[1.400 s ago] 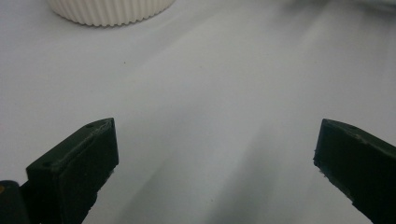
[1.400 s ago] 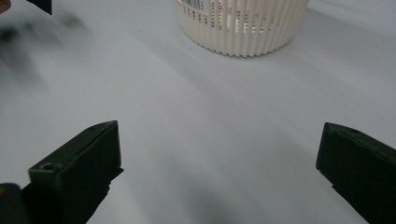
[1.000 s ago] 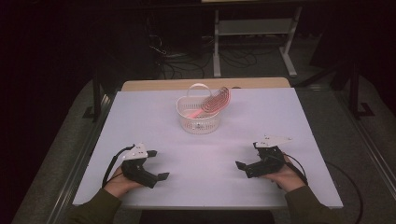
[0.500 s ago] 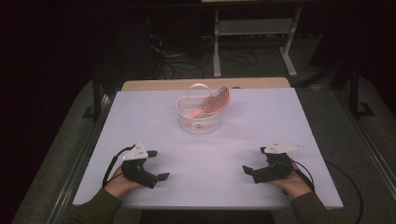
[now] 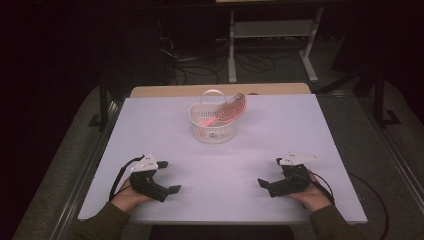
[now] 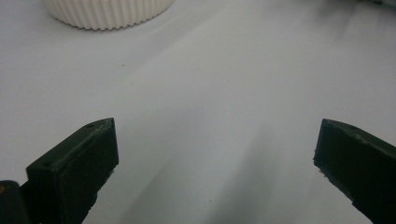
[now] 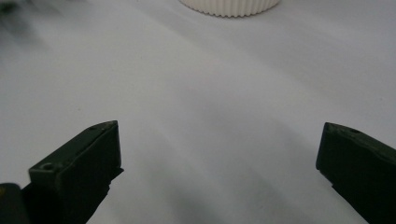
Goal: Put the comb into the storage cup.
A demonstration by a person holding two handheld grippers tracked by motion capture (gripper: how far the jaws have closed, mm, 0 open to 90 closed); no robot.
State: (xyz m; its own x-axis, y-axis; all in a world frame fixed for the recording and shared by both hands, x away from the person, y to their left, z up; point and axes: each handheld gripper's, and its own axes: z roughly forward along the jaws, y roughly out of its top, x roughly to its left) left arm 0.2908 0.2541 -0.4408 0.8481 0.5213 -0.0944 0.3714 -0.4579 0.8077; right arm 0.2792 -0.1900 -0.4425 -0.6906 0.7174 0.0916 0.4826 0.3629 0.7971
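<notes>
Basket (image 5: 213, 125) stood mid-table, far side, pink comb-like piece (image 5: 228, 111) leaning inside. Likely light, rigid, ribbed plastic; grip rim or handle. Left gripper (image 5: 167, 182) and right gripper (image 5: 268, 183) rested near edge, jaws wide, empty.

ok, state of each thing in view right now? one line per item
left gripper: open, jaws wide apart, nothing between them, low at the near left of the table.
right gripper: open, nothing held, low at the near right.
white basket: upright on the table's far middle, handle up.
pink ribbed thing: in the basket, tilted, sticking out over the rim on the right.
table: white top, bare between the grippers and the basket.
</notes>
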